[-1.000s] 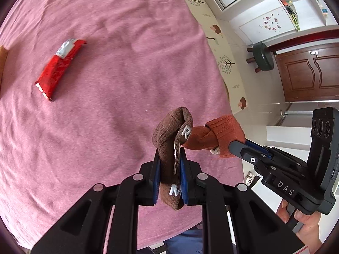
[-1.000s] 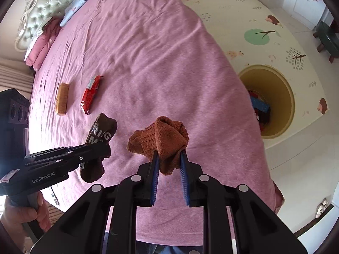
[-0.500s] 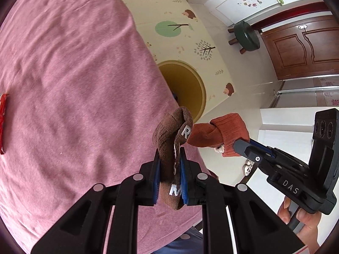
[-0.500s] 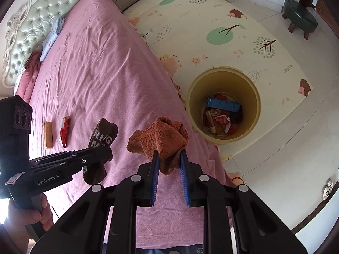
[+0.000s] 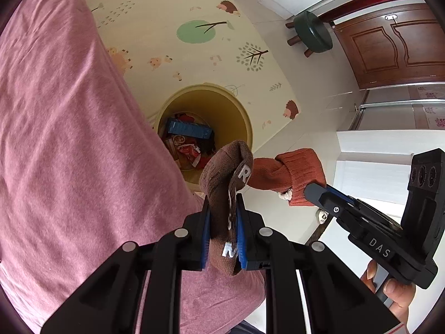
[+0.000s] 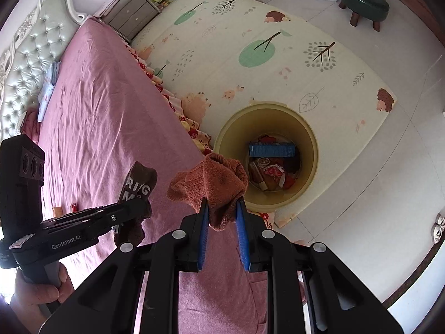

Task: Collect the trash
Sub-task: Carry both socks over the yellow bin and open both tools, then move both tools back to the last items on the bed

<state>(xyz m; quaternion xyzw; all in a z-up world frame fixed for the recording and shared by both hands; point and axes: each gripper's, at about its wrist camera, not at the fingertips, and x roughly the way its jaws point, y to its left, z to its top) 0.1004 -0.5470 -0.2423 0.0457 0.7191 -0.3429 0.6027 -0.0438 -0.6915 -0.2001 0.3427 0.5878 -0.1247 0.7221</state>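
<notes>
My left gripper [image 5: 222,208] is shut on a dark brown sock with white letters [image 5: 225,172]; it also shows in the right wrist view [image 6: 137,183]. My right gripper [image 6: 221,208] is shut on an orange knitted sock [image 6: 214,183], seen from the left wrist view too [image 5: 289,172]. Both hang over the foot edge of the pink bed [image 5: 69,139]. A yellow bin [image 6: 308,139] stands on the floor beside the bed, holding a blue box and red wrappers; in the left wrist view the bin [image 5: 236,114] is just beyond the brown sock.
A patterned play mat [image 6: 250,41] covers the floor under the bin. A green stool [image 6: 364,2] stands at the far right, a nightstand [image 6: 130,14] by the tufted headboard. Two small items [image 6: 66,208] lie on the bed far left.
Both grippers have swung with their socks from over the bed toward its edge. The bin has come nearer and more fully into both views; the red wrapper has dropped out of the left view.
</notes>
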